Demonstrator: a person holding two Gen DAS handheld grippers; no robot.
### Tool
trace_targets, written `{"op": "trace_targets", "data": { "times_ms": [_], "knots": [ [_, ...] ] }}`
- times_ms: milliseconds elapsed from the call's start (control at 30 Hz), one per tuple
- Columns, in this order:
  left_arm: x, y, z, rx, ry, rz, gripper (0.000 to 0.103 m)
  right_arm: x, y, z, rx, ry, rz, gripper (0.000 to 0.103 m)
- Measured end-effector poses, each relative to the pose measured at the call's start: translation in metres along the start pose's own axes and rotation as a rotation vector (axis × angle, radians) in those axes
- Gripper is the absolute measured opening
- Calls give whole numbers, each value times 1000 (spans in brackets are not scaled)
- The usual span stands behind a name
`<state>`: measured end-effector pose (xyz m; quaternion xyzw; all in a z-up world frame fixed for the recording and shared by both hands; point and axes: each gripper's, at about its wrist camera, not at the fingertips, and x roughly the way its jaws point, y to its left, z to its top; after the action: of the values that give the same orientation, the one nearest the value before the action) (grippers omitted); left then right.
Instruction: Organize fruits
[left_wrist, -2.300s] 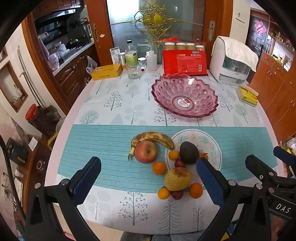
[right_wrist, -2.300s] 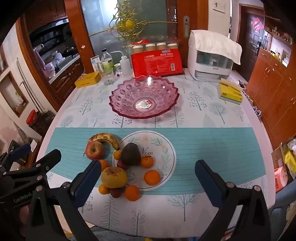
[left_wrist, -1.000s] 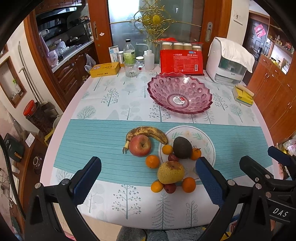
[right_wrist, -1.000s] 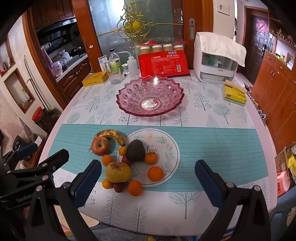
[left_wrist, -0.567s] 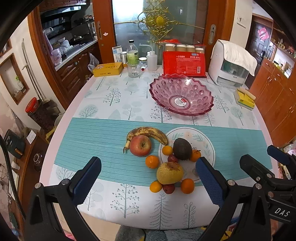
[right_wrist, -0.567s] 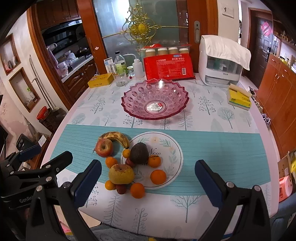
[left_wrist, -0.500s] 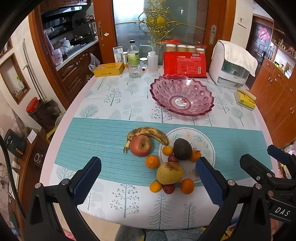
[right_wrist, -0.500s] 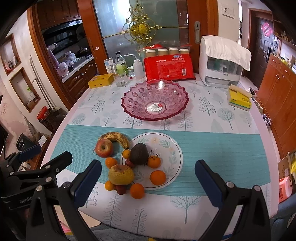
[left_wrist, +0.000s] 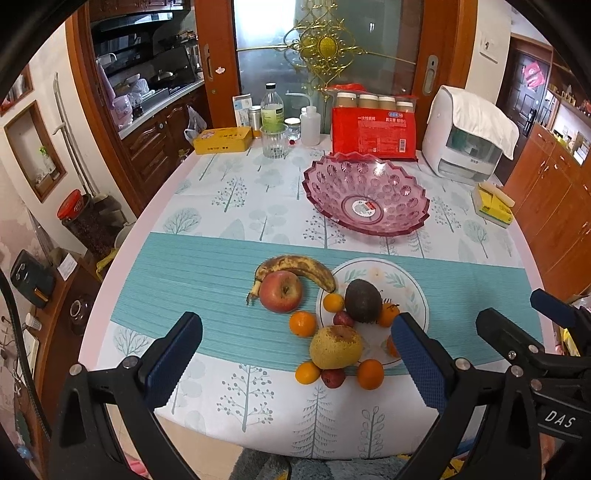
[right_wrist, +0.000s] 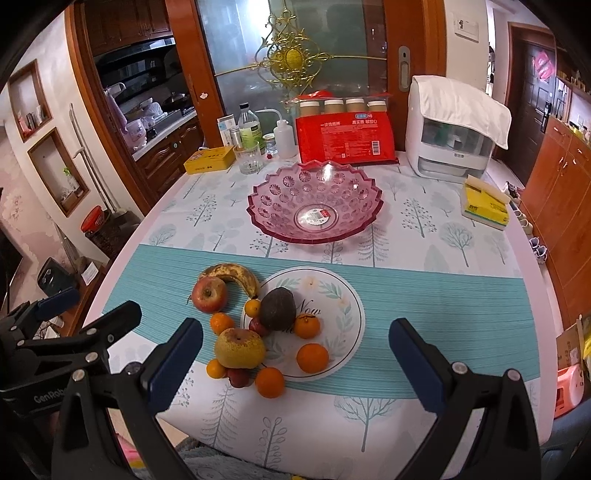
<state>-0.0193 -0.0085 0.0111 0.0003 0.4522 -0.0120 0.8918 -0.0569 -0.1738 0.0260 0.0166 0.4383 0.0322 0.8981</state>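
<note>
The white plate (right_wrist: 347, 295) sits mid-bench (right_wrist: 443, 295), holding a dark avocado (right_wrist: 277, 308), two oranges (right_wrist: 312, 357) and a small red fruit. Off its left rim lie a banana (right_wrist: 232, 274), an apple (right_wrist: 209, 294), a pear (right_wrist: 239, 348) and more small oranges. Behind the plate stands the pink bowl (right_wrist: 314, 201), with no fruit in it. Both the left claw (left_wrist: 295, 363) and the right claw (right_wrist: 295, 363) hang spread wide near the plate, gripping nothing.

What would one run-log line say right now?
left hand-held gripper open | right hand-held gripper open | pink bowl empty | fruits untouched
</note>
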Motion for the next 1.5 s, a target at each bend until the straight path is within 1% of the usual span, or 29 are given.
{"op": "trace_targets", "data": {
  "times_ms": [200, 367, 500, 600, 700, 967, 1067, 1133, 1167, 1200, 1267, 1333, 1400, 1467, 1500],
  "knots": [
    [2, 2, 6, 8, -26, -27, 102, 3, -3, 5, 17, -16, 25, 102],
    [15, 3, 14, 41, -10, -46, 102, 10, -3, 15, 30, -46, 26, 102],
    [29, 10, 22, 53, 11, -68, 102, 21, -3, 22, 51, -32, 17, 102],
    [47, 16, 29, 75, 58, -75, 102, 36, -4, 27, 70, 5, -17, 102],
    [63, 23, 32, 78, 86, -86, 102, 52, -7, 30, 89, 38, -36, 102],
    [115, 42, 40, 81, 153, -62, 102, 98, -14, 34, 122, 113, -49, 101],
    [140, 50, 38, 73, 188, -55, 102, 121, -12, 33, 109, 159, -67, 97],
    [159, 57, 35, 53, 228, -59, 102, 136, -11, 30, 101, 201, -56, 90],
    [167, 60, 33, 42, 244, -63, 102, 144, -9, 29, 98, 223, -49, 88],
    [173, 62, 31, 32, 260, -67, 101, 151, -9, 28, 96, 241, -42, 87],
    [189, 67, 26, 14, 296, -81, 93, 165, -9, 25, 100, 276, -21, 84],
    [203, 69, 22, 3, 328, -96, 92, 176, -10, 21, 110, 305, 3, 83],
    [214, 69, 17, -7, 349, -109, 88, 184, -11, 19, 119, 327, 22, 82],
    [225, 69, 13, -18, 375, -132, 78, 193, -11, 17, 127, 351, 43, 80],
    [230, 68, 13, -23, 385, -142, 76, 197, -12, 17, 131, 361, 52, 78]
  ]
}}
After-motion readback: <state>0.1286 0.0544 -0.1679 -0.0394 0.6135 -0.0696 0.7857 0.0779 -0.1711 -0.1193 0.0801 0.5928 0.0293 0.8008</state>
